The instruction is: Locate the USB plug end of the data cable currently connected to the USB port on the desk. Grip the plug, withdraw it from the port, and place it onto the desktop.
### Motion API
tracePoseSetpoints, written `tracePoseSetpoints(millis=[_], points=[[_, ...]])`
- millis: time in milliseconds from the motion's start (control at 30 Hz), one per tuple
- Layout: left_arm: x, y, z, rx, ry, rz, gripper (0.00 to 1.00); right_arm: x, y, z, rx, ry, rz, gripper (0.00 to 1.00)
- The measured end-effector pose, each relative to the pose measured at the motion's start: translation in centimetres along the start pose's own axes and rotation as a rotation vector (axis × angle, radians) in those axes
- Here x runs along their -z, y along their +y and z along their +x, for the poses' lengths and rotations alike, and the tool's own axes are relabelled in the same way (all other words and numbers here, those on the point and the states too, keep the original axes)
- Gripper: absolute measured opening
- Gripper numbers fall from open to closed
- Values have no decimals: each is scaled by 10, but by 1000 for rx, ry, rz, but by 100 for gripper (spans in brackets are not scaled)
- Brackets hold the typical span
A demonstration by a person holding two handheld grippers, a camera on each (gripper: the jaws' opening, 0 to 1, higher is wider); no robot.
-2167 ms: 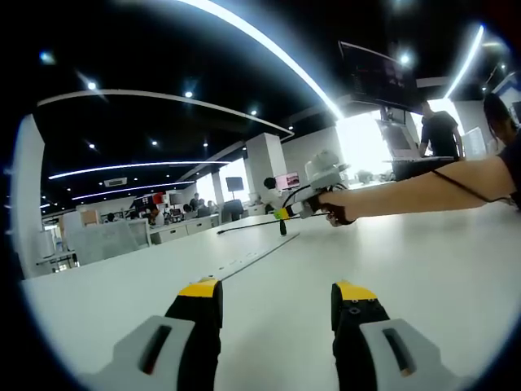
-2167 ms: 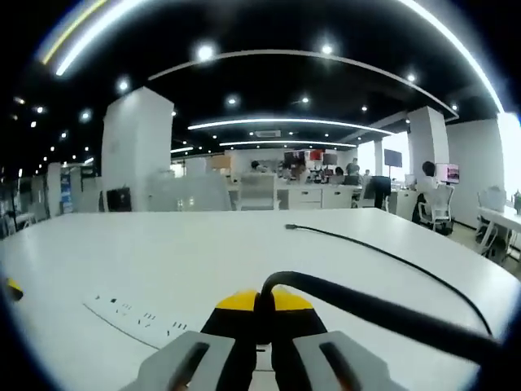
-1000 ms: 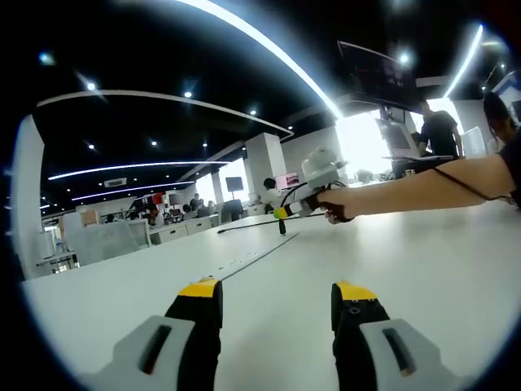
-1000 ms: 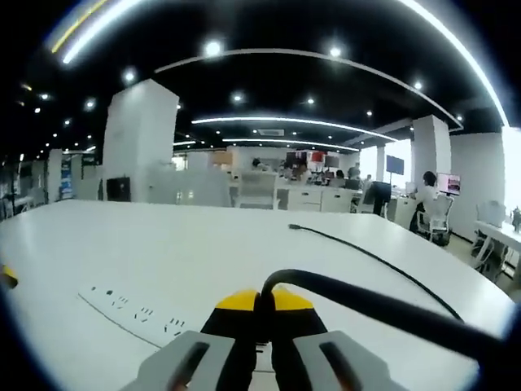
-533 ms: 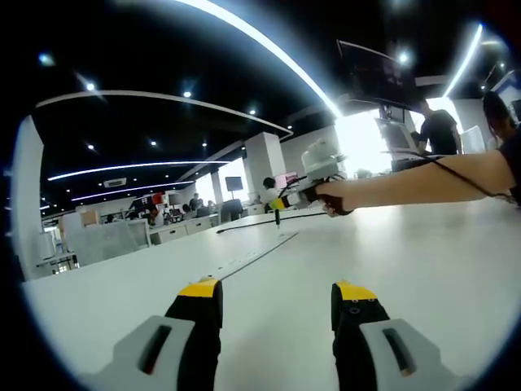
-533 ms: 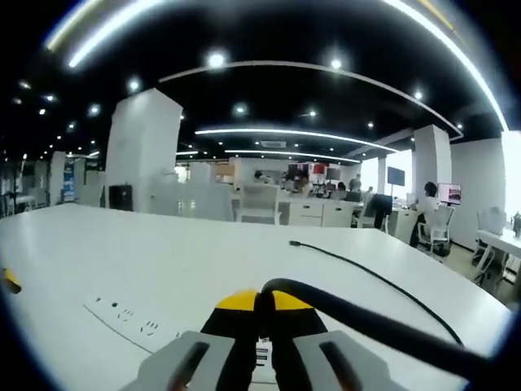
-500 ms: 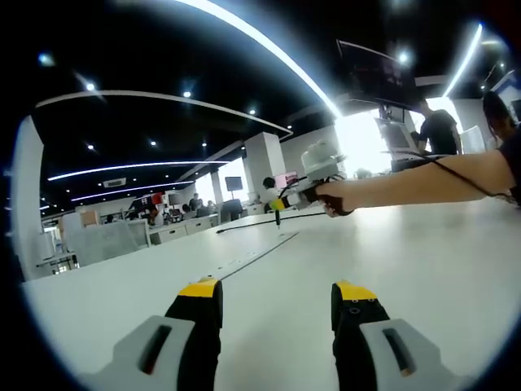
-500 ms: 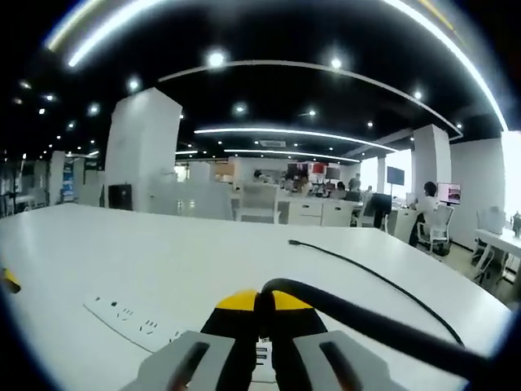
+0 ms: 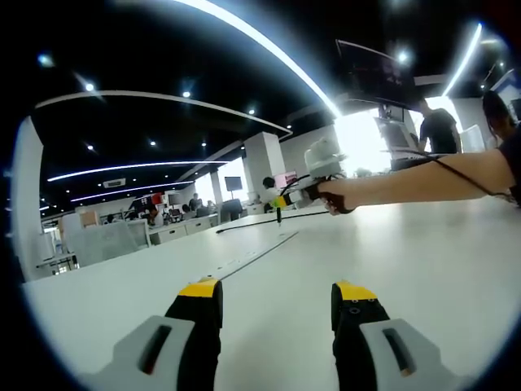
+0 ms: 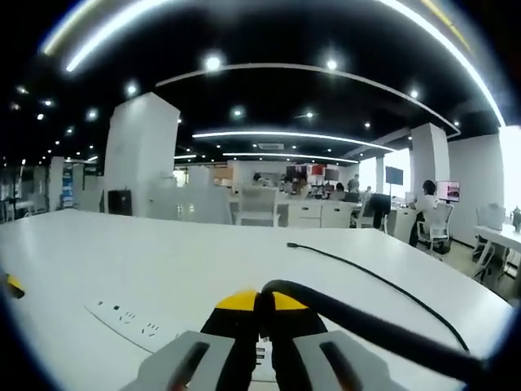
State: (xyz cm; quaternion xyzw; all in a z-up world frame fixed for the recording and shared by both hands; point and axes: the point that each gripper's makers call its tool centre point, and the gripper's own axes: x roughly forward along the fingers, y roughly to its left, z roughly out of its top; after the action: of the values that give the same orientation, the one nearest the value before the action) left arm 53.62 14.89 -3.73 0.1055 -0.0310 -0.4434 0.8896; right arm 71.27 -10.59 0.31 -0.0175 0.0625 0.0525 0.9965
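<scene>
in the right gripper view the closed yellow tips of the right gripper (image 10: 262, 303) hide the plug end of the black cable (image 10: 383, 332), and its near stretch is blurred. the port strip (image 10: 134, 319) sockets are too small to read. in the left gripper view the person's arm (image 9: 423, 183) is cut off at the right edge.

Open-plan office: desk rows (image 10: 309, 213), monitors (image 10: 394, 177), seated staff (image 10: 426, 195), ceiling striplights (image 10: 285, 135).
</scene>
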Motion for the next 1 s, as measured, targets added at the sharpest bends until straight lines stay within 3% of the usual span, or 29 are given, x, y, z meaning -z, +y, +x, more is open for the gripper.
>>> tracePoseSetpoints(millis=[400,567,867,1000], points=[[0,-2,0,5,5,5,54,-2,10,-26,-66,-51,68,6],[-1,-2,0,7,2,2,54,-2,13,-36,-96,-57,56,6],[-1,-2,-1,6,0,-2,54,-11,41,-67,-227,-106,105,6],[-1,-3,-1,7,1,-1,54,-11,51,-85,-264,-121,89,6]])
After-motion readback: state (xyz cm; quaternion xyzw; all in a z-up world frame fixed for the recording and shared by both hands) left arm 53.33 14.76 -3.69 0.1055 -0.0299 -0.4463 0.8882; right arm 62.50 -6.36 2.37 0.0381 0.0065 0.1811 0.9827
